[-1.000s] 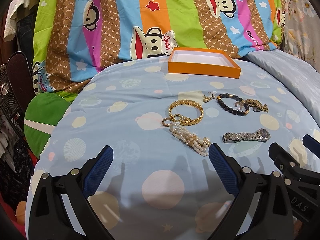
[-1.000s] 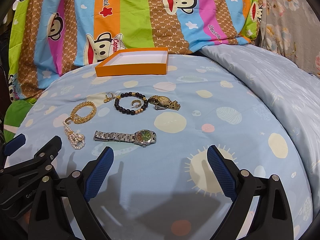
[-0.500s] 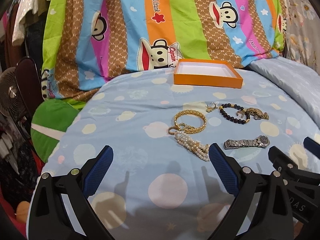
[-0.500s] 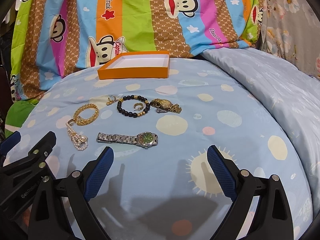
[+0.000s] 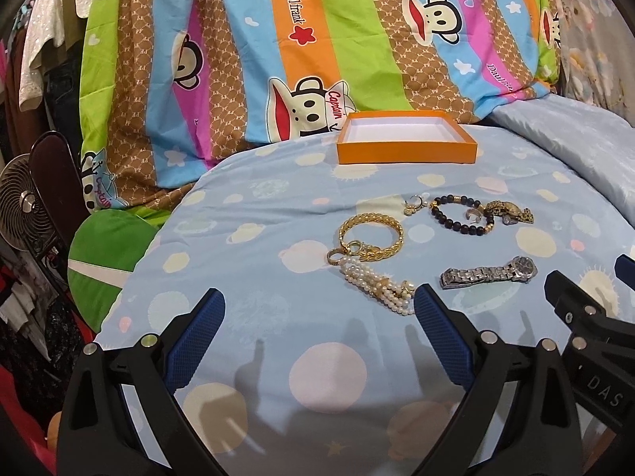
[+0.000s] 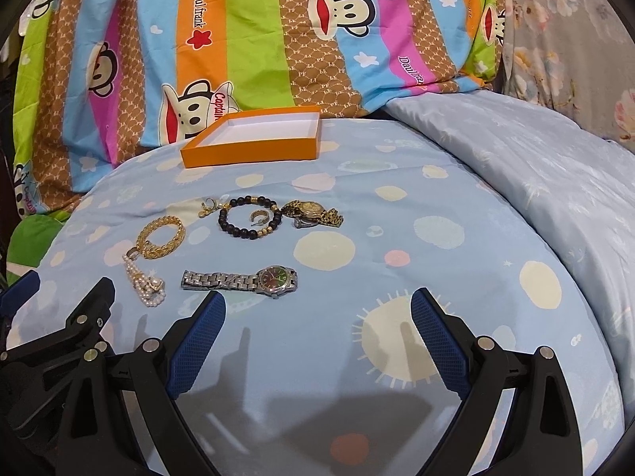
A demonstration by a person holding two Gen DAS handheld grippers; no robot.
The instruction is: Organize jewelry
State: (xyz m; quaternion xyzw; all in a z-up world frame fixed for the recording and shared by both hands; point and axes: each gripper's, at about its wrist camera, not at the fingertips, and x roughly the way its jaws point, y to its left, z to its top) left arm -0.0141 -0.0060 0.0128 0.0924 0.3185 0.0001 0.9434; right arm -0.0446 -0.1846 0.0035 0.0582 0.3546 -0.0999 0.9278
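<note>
Nothing is sorted yet: the orange box point(image 5: 406, 146) sits empty, while bracelets point(image 5: 371, 236), pearls point(image 5: 377, 287) and watches point(image 6: 240, 279) lie on the bed; left gripper point(image 5: 317, 331) and right gripper point(image 6: 317, 331) hover spread and empty

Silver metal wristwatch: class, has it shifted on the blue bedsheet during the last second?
No. The silver metal wristwatch lies in the same spot below the black bead bracelet; only the cameras moved.
</note>
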